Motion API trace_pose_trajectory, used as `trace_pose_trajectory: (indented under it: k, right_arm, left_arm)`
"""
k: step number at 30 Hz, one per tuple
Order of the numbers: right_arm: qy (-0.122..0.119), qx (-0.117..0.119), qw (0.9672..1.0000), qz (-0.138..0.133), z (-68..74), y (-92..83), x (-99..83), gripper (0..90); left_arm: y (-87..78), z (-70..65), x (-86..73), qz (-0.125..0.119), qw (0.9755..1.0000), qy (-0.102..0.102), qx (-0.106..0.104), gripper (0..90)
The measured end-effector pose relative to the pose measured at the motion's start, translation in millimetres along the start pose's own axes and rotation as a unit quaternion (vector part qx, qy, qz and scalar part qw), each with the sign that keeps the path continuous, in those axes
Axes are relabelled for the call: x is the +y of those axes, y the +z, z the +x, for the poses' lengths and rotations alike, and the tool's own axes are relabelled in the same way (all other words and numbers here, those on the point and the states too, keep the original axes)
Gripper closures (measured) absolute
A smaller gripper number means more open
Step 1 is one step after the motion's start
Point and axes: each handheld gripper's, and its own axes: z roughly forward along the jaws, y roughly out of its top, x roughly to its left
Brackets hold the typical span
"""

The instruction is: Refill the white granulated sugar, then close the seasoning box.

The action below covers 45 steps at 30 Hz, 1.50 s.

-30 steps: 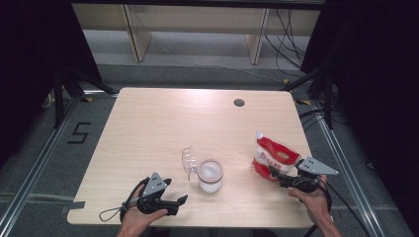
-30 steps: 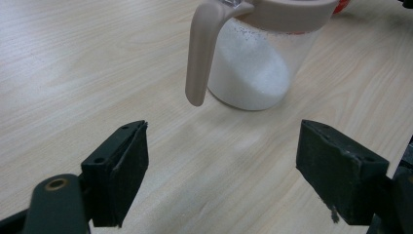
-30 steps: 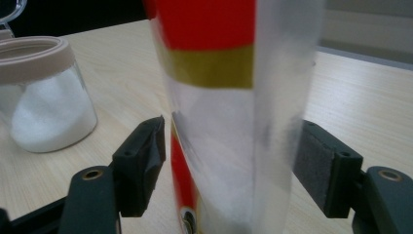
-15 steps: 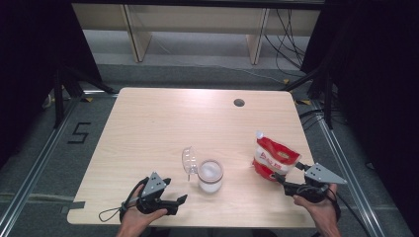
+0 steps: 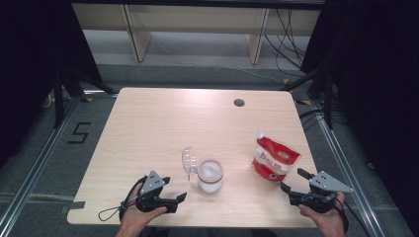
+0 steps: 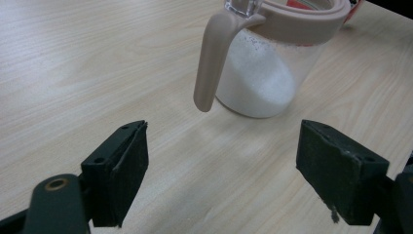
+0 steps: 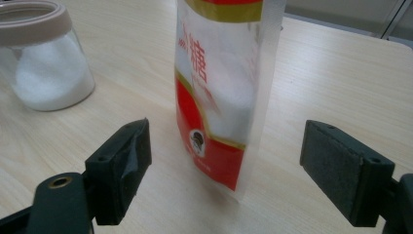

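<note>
Right gripper point(image 5: 292, 179), jaws just opened wide and empty, sits near the table's point(image 5: 158, 123) right front corner, apparently having released the red pouch point(image 5: 273, 158). It stands upright beside the front-edge jar point(image 5: 210, 175), long axis vertical, spout up. Left gripper point(image 5: 175, 190) waits open; next likely closes the jar's lid point(image 5: 188, 161).

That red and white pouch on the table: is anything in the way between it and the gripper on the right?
Nothing visible. The right gripper has open jaws pointing at the standing pouch, with bare table between them. The jar of white powder stands off to the side, clear of that path.
</note>
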Motion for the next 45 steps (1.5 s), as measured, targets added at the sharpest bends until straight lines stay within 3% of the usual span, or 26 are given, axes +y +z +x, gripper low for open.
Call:
trace_pose_trajectory:
  k: [2,3,5,6,9,10,12,15,16,19,22,25,26,28,29,32,33,34,35,36,38,40,41,42,43,45]
  right_arm:
    - [-0.012,0.004,0.9999,-0.004,-1.6,0.6,-0.3,19.6]
    - [-0.007,0.003,1.0,-0.001,-0.2,-0.2,-1.0,19.6]
    - [0.003,0.002,1.0,0.003,2.4,-1.4,-2.1,19.4]
    - [-0.015,0.004,0.9999,0.008,0.3,-1.9,-2.3,19.4]
    - [-0.005,0.005,0.9999,0.01,3.4,-2.1,-4.3,19.3]
    - [-0.017,0.011,0.9998,0.009,1.6,-1.0,-4.5,19.3]
    - [-0.014,0.007,0.9998,0.015,4.2,-2.3,-5.2,19.3]
    - [-0.012,0.009,0.9997,0.02,7.2,-2.1,-6.3,19.3]
    - [-0.028,0.007,0.9994,0.021,7.7,-1.9,-6.7,19.3]
    - [-0.021,0.009,0.9993,0.029,10.1,-2.4,-7.4,19.4]
    - [-0.034,0.005,0.9991,0.026,8.5,-2.4,-7.9,19.2]
    - [-0.012,0.009,0.999,0.042,13.0,-2.7,-9.9,18.6]
    - [-0.026,0.011,0.9988,0.039,10.8,-1.4,-10.0,18.6]
    - [-0.027,0.011,0.9987,0.041,11.5,-1.3,-9.8,18.9]
    - [-0.014,0.007,0.9987,0.049,14.5,-2.8,-9.8,18.9]
    - [-0.034,0.009,0.9984,0.044,11.9,-1.1,-10.0,18.9]
    - [-0.034,0.011,0.9983,0.045,11.9,-0.9,-10.0,18.9]
    - [-0.027,0.009,0.9986,0.045,13.3,-1.3,-10.0,18.9]
    - [-0.02,0.007,0.9987,0.047,15.0,-2.0,-10.3,18.9]
    - [-0.049,0.008,0.9983,0.031,10.3,0.0,-10.0,18.8]
    - [-0.05,0.003,0.9981,0.035,10.3,-0.2,-10.0,18.8]
    - [-0.014,0.005,0.9985,0.053,15.6,-2.5,-10.3,18.9]
    - [-0.027,0.005,0.9987,0.043,13.5,-1.0,-10.4,18.9]
    - [-0.02,0.007,0.9985,0.051,15.1,-1.4,-10.7,19.0]
    - [-0.04,0.008,0.9981,0.046,12.3,-0.5,-10.1,19.0]
    - [-0.037,0.009,0.9983,0.045,14.2,-0.7,-9.1,19.1]
  left_arm:
    - [0.4,-0.9,0.3,0.004,0.9998,-0.017,-0.012,19.1]
    - [0.6,-0.5,0.6,0.001,0.9998,-0.016,-0.01,19.1]
    - [0.3,1.1,2.2,0.0,1.0,0.0,0.006,19.1]
    - [-0.3,2.1,2.7,0.004,0.9999,0.009,0.008,19.1]
    - [0.2,1.8,3.1,0.003,0.9999,0.008,0.008,19.1]
    - [-0.2,1.8,3.4,0.002,0.9999,0.007,0.012,19.1]
    - [-0.8,3.9,4.8,-0.002,0.9997,0.019,0.016,19.1]
    - [-1.1,3.5,6.2,-0.005,0.9998,0.005,0.02,19.1]
    - [-0.7,3.9,6.8,-0.008,0.9998,-0.001,0.017,19.1]
    - [-1.4,4.3,7.4,-0.008,0.9998,-0.001,0.017,19.0]
    - [-3.0,4.7,8.7,-0.012,0.9997,-0.002,0.02,19.1]
    - [-4.2,4.4,10.0,-0.018,0.9996,-0.006,0.023,19.1]
    - [-4.9,5.0,11.0,-0.015,0.9996,-0.003,0.022,19.0]
    - [-5.5,4.7,12.8,-0.017,0.9995,0.004,0.028,19.1]
    - [-6.0,4.1,13.4,-0.016,0.9994,0.001,0.03,19.1]
    - [-7.1,3.5,16.6,-0.024,0.9992,0.0,0.032,19.1]
    - [-7.3,4.8,17.7,-0.026,0.9992,0.006,0.03,19.2]
    - [-7.2,4.9,18.7,-0.026,0.9992,-0.004,0.029,19.5]
    - [-7.9,5.6,19.9,-0.027,0.9992,-0.004,0.028,20.7]
    - [-9.0,6.3,21.3,-0.028,0.9991,-0.002,0.031,23.0]
    - [-10.2,7.3,23.5,-0.034,0.9989,-0.004,0.032,28.3]
    - [-11.3,8.1,25.8,-0.041,0.9985,-0.011,0.034,33.8]
    - [-12.1,8.9,26.8,-0.046,0.9983,-0.009,0.034,40.4]
    - [-12.6,9.4,27.8,-0.053,0.998,-0.006,0.034,45.0]
    - [-13.8,9.8,29.0,-0.056,0.9976,0.006,0.04,50.8]
    - [-14.6,9.4,31.6,-0.065,0.9969,0.007,0.044,62.2]
